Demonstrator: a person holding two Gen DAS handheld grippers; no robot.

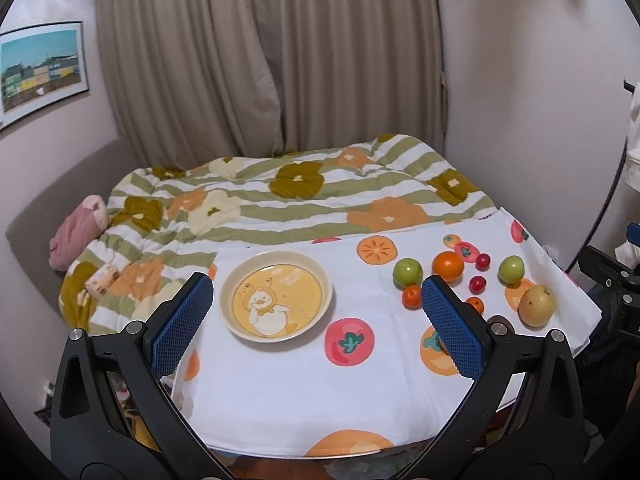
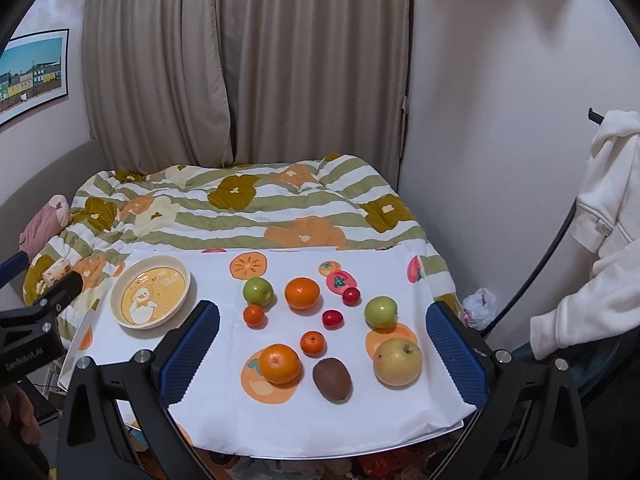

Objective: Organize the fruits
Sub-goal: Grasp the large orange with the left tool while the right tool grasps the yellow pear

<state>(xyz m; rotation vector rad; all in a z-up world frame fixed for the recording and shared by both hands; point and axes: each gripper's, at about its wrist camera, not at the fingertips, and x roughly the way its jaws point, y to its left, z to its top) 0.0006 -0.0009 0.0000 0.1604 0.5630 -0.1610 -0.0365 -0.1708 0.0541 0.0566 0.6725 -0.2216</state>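
The right gripper (image 2: 322, 354), jaws wide and empty, faces the scattered fruit; the left gripper (image 1: 316, 320), equally wide, fronts the cream duck-printed plate (image 1: 276, 300); the near glossy orange (image 2: 279, 363) lies nearest the right.

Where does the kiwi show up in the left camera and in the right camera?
Left wrist view: the kiwi is mostly hidden, only a dark sliver showing behind the blue right finger pad, left of the yellow pear.
Right wrist view: the kiwi lies in plain sight at bottom centre, between the near orange and the yellow pear.
Shared landmark: the duck plate.
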